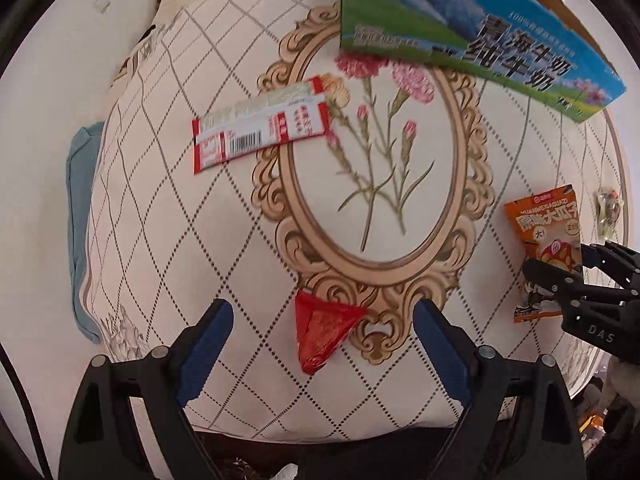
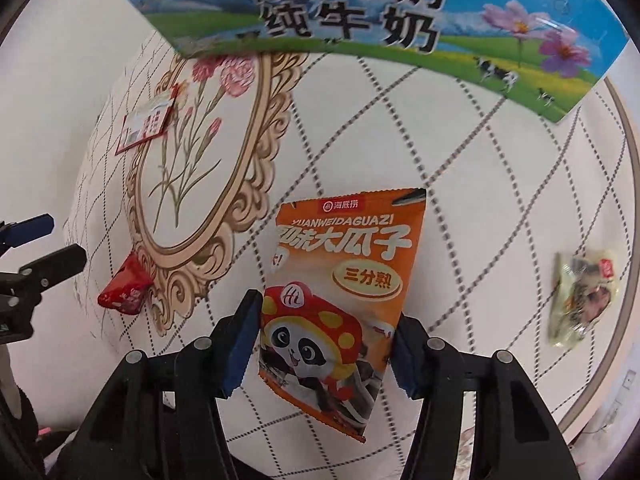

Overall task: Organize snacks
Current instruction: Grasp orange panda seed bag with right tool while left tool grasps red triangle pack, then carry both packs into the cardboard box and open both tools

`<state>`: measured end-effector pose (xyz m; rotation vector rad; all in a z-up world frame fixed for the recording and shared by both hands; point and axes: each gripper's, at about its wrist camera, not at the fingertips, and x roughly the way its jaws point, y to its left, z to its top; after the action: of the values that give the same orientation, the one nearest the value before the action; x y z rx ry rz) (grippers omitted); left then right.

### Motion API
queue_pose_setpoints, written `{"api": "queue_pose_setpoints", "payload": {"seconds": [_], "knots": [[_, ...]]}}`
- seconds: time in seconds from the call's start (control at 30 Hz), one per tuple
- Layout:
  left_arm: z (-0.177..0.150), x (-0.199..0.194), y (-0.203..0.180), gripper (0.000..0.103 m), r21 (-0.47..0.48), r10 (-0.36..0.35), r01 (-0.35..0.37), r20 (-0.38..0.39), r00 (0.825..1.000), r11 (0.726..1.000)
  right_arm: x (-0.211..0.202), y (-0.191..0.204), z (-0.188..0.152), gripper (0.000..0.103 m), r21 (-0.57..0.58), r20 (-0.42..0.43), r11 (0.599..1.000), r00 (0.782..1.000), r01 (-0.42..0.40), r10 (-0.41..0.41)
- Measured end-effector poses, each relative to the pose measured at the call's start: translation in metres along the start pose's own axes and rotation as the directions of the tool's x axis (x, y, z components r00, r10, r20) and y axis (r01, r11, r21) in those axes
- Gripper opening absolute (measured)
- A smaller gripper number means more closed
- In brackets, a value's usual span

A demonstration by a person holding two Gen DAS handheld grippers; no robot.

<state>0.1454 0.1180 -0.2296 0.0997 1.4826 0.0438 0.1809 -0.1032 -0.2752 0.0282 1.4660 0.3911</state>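
Right gripper (image 2: 326, 344) fingers narrow, clamped on lower half of orange sunflower-seed packet (image 2: 344, 280), pads pressing both side edges; packet flat on cushion (image 1: 224, 248), right of printed oval frame. Left gripper (image 1: 322, 356) fingers wide, nothing between pads, poised over small red snack packet (image 1: 324, 330) at near edge of frame print.

Risks, judged: thin foil pinched edgewise likely to buckle or slip out on lift; grip low on bag, so top may flop and snag milk carton box (image 2: 360, 24) rim at far side. Soft cushion gives under pressure, so left fingers could dig into fabric and miss red packet. Both grippers near each other, collision possible if reaching for box together.

Also loose: red-and-white stick packet (image 1: 260, 124) far left, clear wrapped snack (image 2: 584, 296) far right.

Surface: cream quilted cushion, diamond stitching, carnation print; bear-print fabric and blue cloth at left edge; white beyond, room otherwise not visible
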Motion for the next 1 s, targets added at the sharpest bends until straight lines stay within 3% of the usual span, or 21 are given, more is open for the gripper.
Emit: {"api": "queue_pose_setpoints", "payload": {"seconds": [0.07,0.23,0.37,0.4,0.43,0.47,0.8,1.0], "knots": [[-0.011,0.018,0.007,0.092,-0.018,-0.014,0.014,-0.046,0.999,1.0,-0.002,0.004,-0.019,0.061,-0.004,-0.006,1.0,1.0,-0.011,0.011],[-0.022,0.056,0.015,0.092,-0.058,-0.057,0.05,-0.136,0.989,0.997,0.004,0.013,-0.027,0.061,-0.005,-0.008,1.0,1.0,0.002,-0.002],[-0.024,0.076,0.028,0.089,-0.154,-0.14,0.119,-0.132,0.981,0.981,0.001,0.007,-0.022,0.061,0.035,0.008,0.999,1.0,0.012,-0.012],[-0.024,0.077,0.032,0.074,-0.183,-0.159,0.136,-0.114,0.981,0.974,0.003,0.008,-0.02,0.061,0.037,0.011,0.999,1.0,0.016,-0.016],[-0.025,0.079,0.034,0.052,-0.197,-0.163,0.14,-0.107,0.981,0.97,0.003,0.01,-0.021,0.062,0.041,0.012,0.999,1.0,0.022,-0.022],[-0.025,0.082,0.035,0.044,-0.206,-0.171,0.145,-0.109,0.979,0.968,0.005,0.012,-0.019,0.062,0.044,0.012,0.999,1.0,0.028,-0.029],[-0.02,0.078,0.005,0.043,-0.153,-0.197,0.183,-0.083,0.977,0.971,0.031,0.041,-0.02,0.061,-0.055,0.05,0.979,0.98,0.197,-0.195],[0.0,0.05,-0.034,0.042,-0.08,-0.248,0.244,-0.049,0.968,0.967,0.01,0.024,-0.027,0.058,0.034,0.091,0.993,0.989,0.113,-0.116]]}}
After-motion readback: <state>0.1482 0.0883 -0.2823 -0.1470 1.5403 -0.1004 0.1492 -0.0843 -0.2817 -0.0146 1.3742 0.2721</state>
